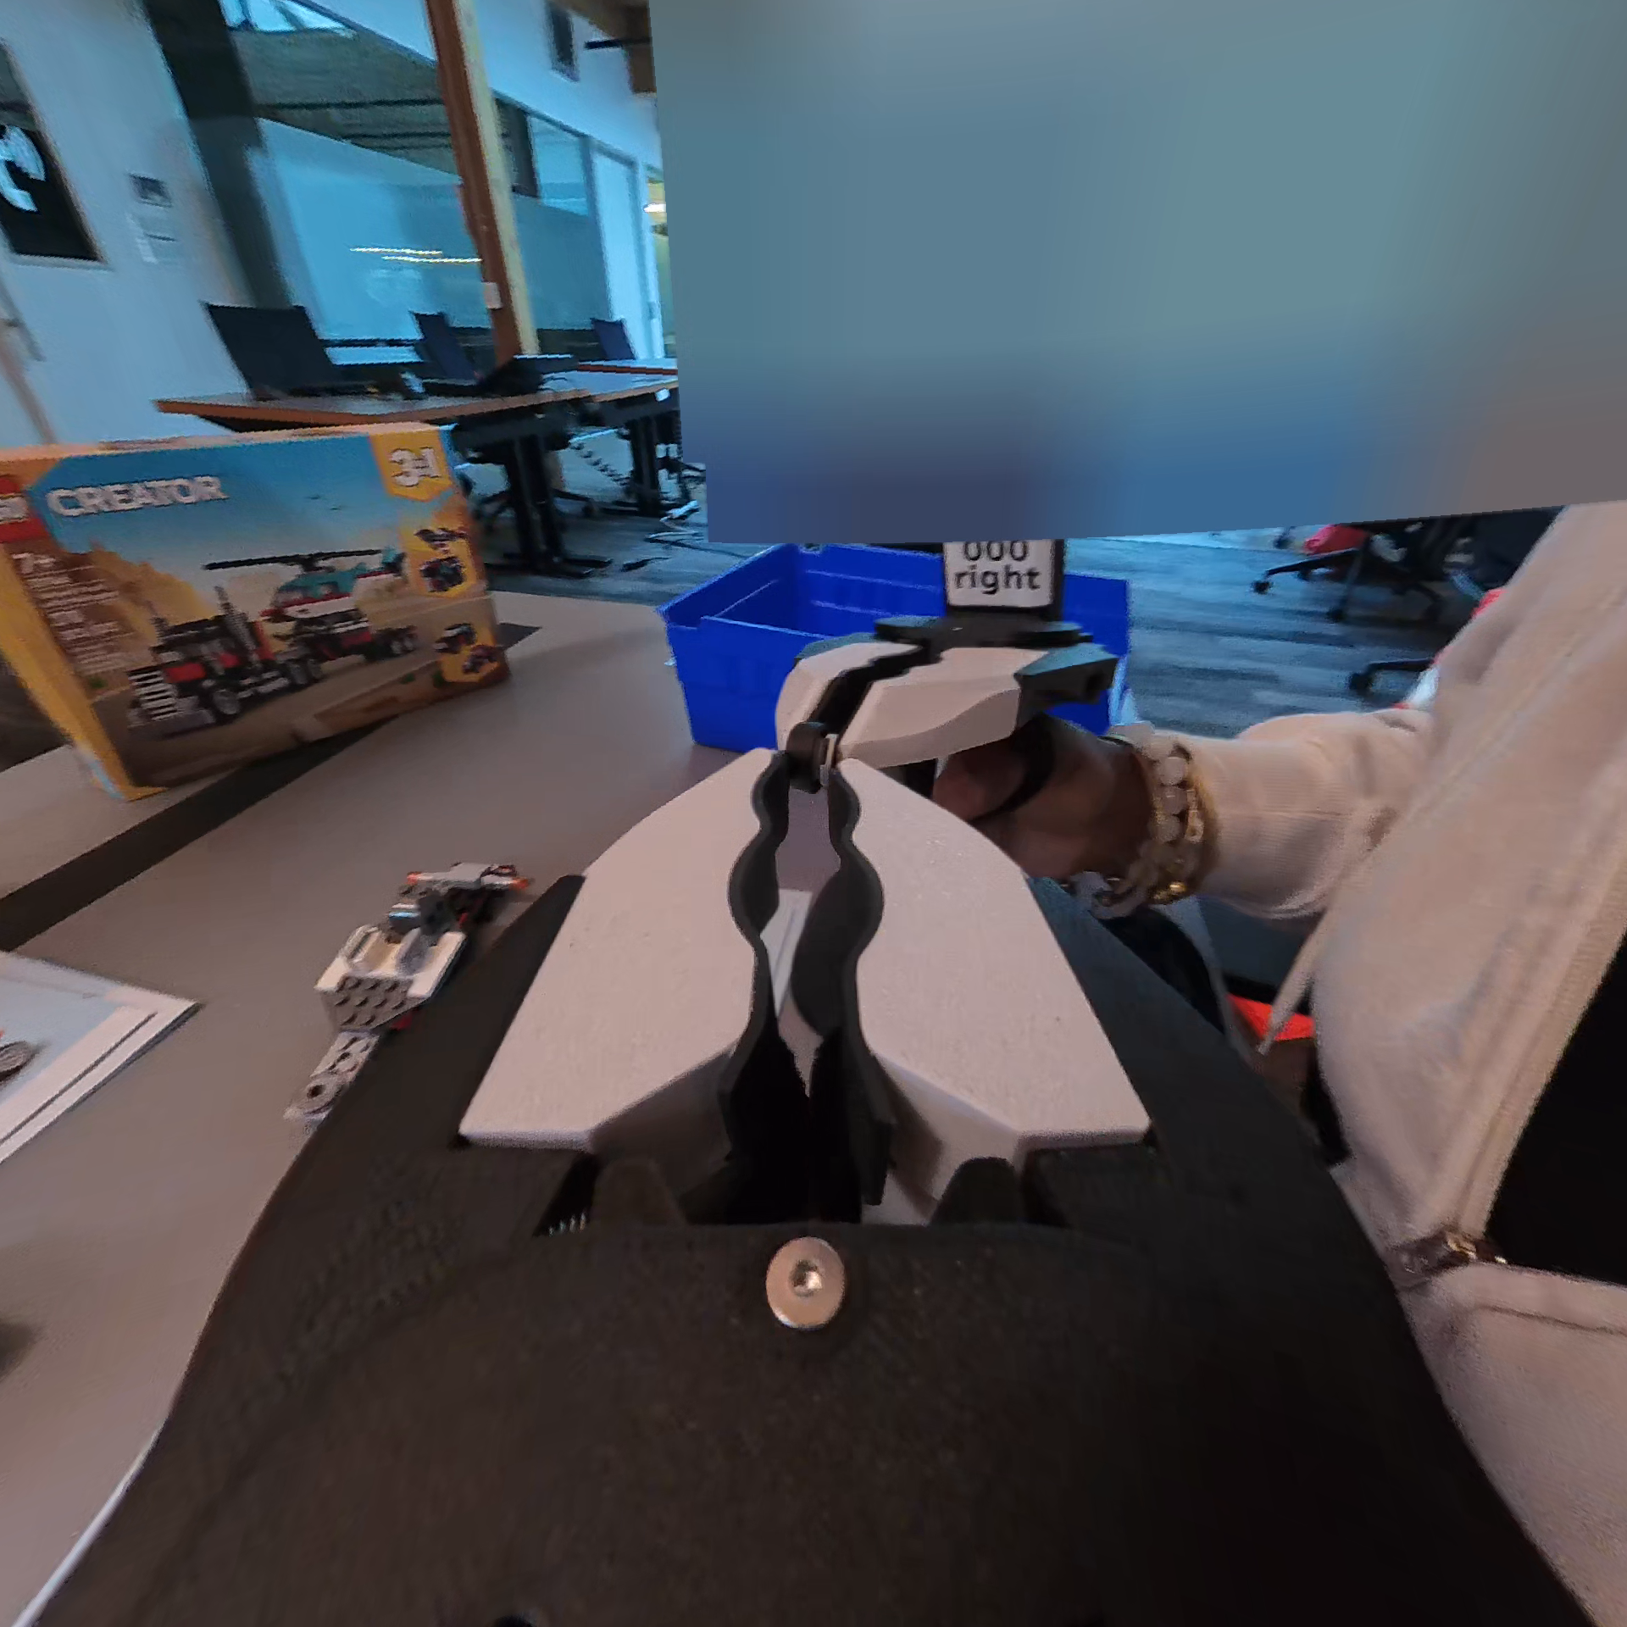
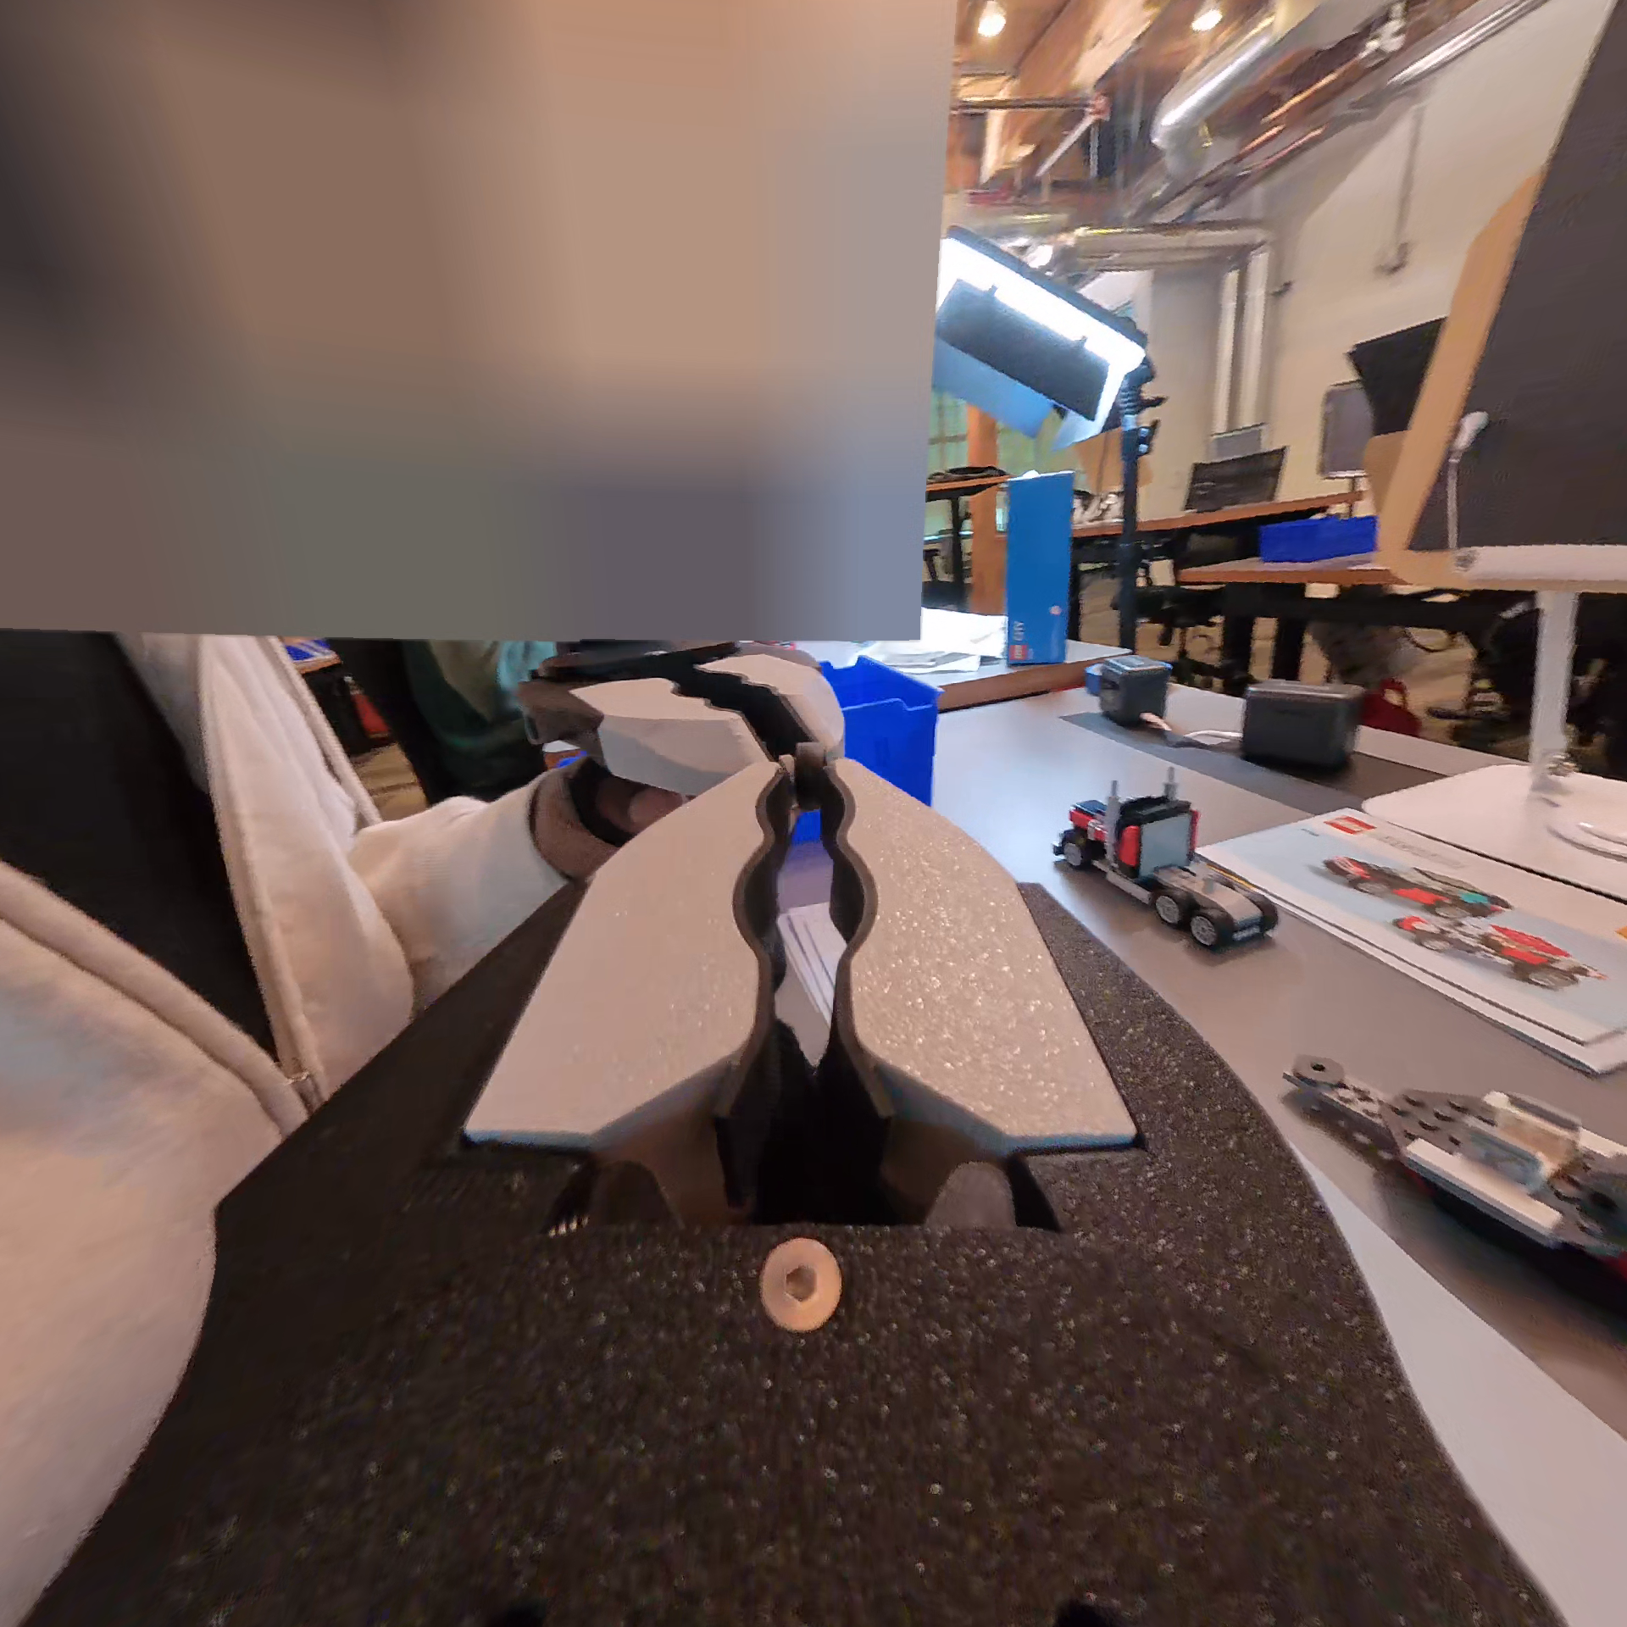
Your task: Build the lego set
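Observation:
My left gripper [image 1: 807,776] and my right gripper [image 1: 812,748] meet tip to tip in the air above the grey table [image 1: 581,695]. A small black and white lego piece [image 1: 814,759] is pinched where the tips meet. It also shows in the right wrist view [image 2: 806,768], between the tips of my right gripper [image 2: 804,779], with my left gripper [image 2: 797,759] coming in from the left. Both pairs of jaws are closed on it. A partly built grey lego model [image 1: 396,960] lies on the table to the left, and shows low right in the right wrist view [image 2: 1497,1153].
The lego box [image 1: 246,599] stands at the back left and a blue bin [image 1: 748,651] stands behind the grippers. A finished red and black lego truck [image 2: 1162,854], an instruction booklet [image 2: 1453,933], a white stand base [image 2: 1497,810] and black boxes [image 2: 1303,722] lie to the right. The person's sleeve [image 1: 1453,836] is close.

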The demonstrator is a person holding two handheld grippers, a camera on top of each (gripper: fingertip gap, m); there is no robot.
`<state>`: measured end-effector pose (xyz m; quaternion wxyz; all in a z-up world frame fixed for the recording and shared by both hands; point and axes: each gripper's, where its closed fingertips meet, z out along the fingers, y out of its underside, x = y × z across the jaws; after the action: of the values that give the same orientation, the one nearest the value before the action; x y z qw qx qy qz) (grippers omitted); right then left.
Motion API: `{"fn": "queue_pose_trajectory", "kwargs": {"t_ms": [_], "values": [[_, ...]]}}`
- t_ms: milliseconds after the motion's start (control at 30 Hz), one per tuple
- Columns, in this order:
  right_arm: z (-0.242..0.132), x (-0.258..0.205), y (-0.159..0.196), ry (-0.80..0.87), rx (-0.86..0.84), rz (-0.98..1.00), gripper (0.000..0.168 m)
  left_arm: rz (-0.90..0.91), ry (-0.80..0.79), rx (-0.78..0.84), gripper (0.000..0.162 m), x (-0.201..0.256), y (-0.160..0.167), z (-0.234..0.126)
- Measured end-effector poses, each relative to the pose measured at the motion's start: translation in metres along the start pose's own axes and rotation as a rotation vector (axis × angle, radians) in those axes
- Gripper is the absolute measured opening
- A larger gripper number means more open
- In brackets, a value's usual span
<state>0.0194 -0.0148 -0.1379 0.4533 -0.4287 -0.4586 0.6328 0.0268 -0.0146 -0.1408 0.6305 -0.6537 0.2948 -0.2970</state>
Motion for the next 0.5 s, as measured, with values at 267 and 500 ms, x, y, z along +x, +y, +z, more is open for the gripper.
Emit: {"fn": "queue_pose_trajectory", "kwargs": {"t_ms": [267,500], "values": [[0.000,0.002,0.004,0.093,0.050,0.087,0.005,0.106,-0.116,-0.005,0.005,-0.003,0.002,-0.001],[0.007,-0.014,0.007,-0.009,0.063,0.251,0.005,-0.131,0.214,0.099,0.005,0.011,0.000,-0.015]]}}
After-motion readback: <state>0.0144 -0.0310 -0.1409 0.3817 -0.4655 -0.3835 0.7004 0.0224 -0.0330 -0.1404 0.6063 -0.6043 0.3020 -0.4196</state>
